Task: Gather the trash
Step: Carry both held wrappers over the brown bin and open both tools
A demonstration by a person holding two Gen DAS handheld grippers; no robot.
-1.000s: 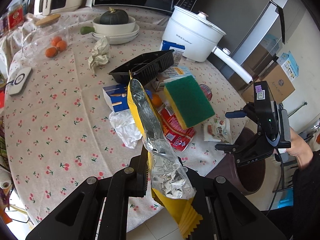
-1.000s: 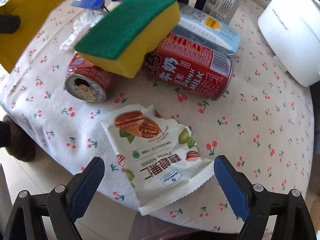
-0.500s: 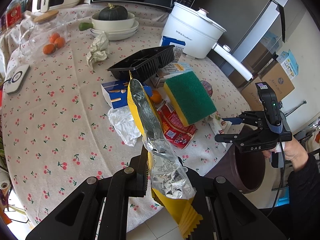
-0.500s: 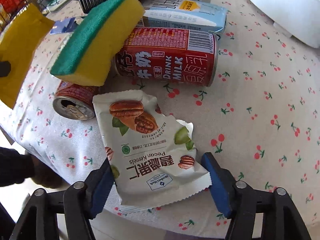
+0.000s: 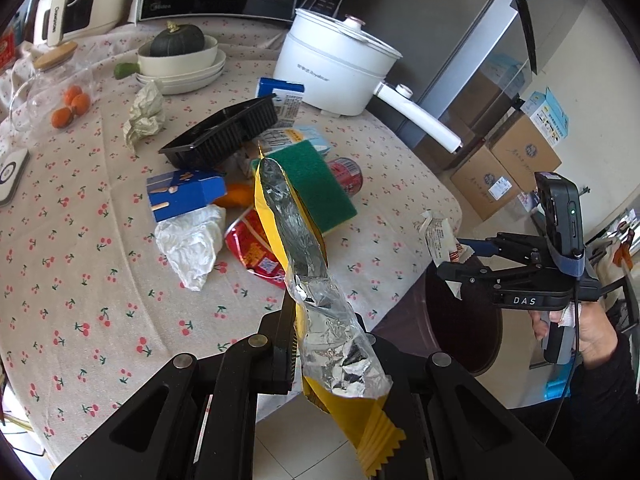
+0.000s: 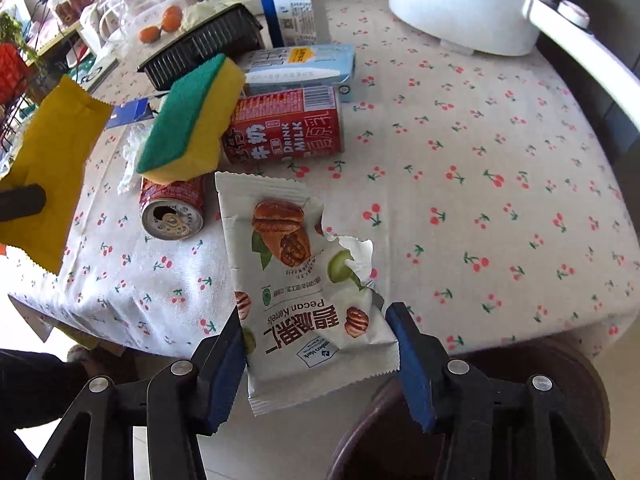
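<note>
The left gripper [image 5: 320, 344] clamps a long yellow foil-lined snack bag [image 5: 296, 240], its long axis pointing away over the cherry-print tablecloth [image 5: 80, 240]. The right gripper [image 6: 320, 344], jaws closing, pinches a white pecan-kernel wrapper [image 6: 300, 280] standing lengthwise above the dark brown bin [image 6: 560, 364].

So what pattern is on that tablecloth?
The tablecloth is pale with small red cherries on green stems, clearest in the right wrist view.

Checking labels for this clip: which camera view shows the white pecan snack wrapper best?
The right wrist view: the white pecan snack wrapper fills the centre, print readable, between the closing right gripper jaws. The left wrist view shows it only small and edge-on, held above the dark brown bin.
</note>
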